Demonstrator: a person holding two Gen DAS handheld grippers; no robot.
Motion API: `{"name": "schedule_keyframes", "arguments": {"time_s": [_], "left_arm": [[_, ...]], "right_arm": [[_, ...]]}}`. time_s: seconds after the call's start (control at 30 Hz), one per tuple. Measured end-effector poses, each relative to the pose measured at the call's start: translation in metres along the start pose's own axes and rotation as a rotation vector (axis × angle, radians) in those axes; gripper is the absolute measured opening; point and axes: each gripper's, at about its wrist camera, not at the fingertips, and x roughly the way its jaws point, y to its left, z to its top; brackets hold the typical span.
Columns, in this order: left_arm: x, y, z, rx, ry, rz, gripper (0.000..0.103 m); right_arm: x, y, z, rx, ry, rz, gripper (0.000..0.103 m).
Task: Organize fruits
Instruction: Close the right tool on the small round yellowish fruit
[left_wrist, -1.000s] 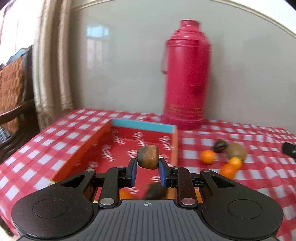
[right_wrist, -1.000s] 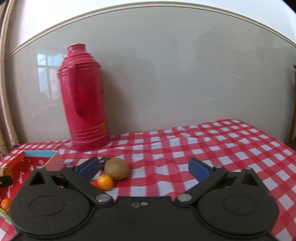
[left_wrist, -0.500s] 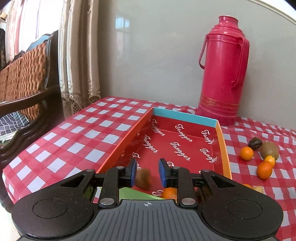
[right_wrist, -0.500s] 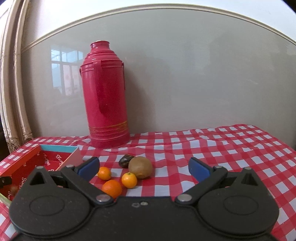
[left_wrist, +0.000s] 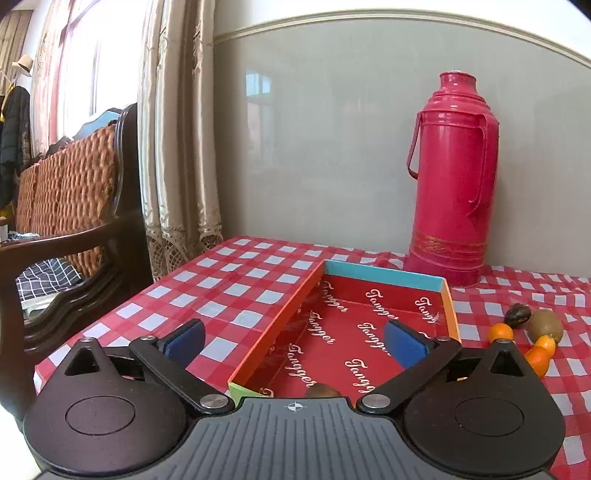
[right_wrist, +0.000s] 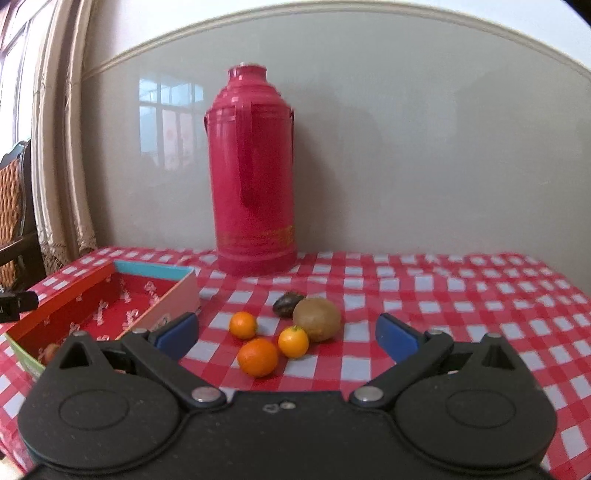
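Five loose fruits (right_wrist: 284, 332) lay just ahead of the right gripper (right_wrist: 286, 334), jaws spread and narrowing, nearer than the spread, empty left gripper (left_wrist: 293, 338).

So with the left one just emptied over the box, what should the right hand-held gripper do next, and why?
Probably ease the right hand-held gripper forward and down onto the nearest orange. Its jaws, just narrowing, stand open and empty, and five fruits lie outside the box.

Red-white checked tablecloth (right_wrist: 461, 291), crimson thermos (right_wrist: 255, 170)
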Motion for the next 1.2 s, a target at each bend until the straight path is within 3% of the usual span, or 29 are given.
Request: {"name": "schedule_keyframes", "arguments": {"time_s": [0.03,0.1,0.27,0.57,0.87,1.2], "left_arm": [[0.000,-0.001,0.000,0.002,-0.002,-0.001,0.103],[0.000,-0.001,0.000,0.004,0.004,-0.006,0.103],[0.000,0.001,-0.001,-0.003,0.003,-0.006,0.103],[-0.001,0.019,0.000,-0.029,-0.012,0.025,0.103],[-0.005,0.032,-0.011,0.039,0.028,0.008,0.103],[-0.004,0.033,-0.013,0.048,0.044,-0.011,0.103]], "right_arm": [[0.001,0.001,-0.002,-0.003,0.015,0.014,0.082],[0.006,0.006,-0.005,-0.031,0.059,0.031,0.061],[0.016,0.020,-0.015,-0.097,0.149,0.086,0.049],[0.029,0.036,-0.024,-0.121,0.217,0.127,0.034],[0.047,0.047,-0.030,-0.127,0.272,0.122,0.030],[0.065,0.055,-0.034,-0.116,0.310,0.123,0.024]]}}
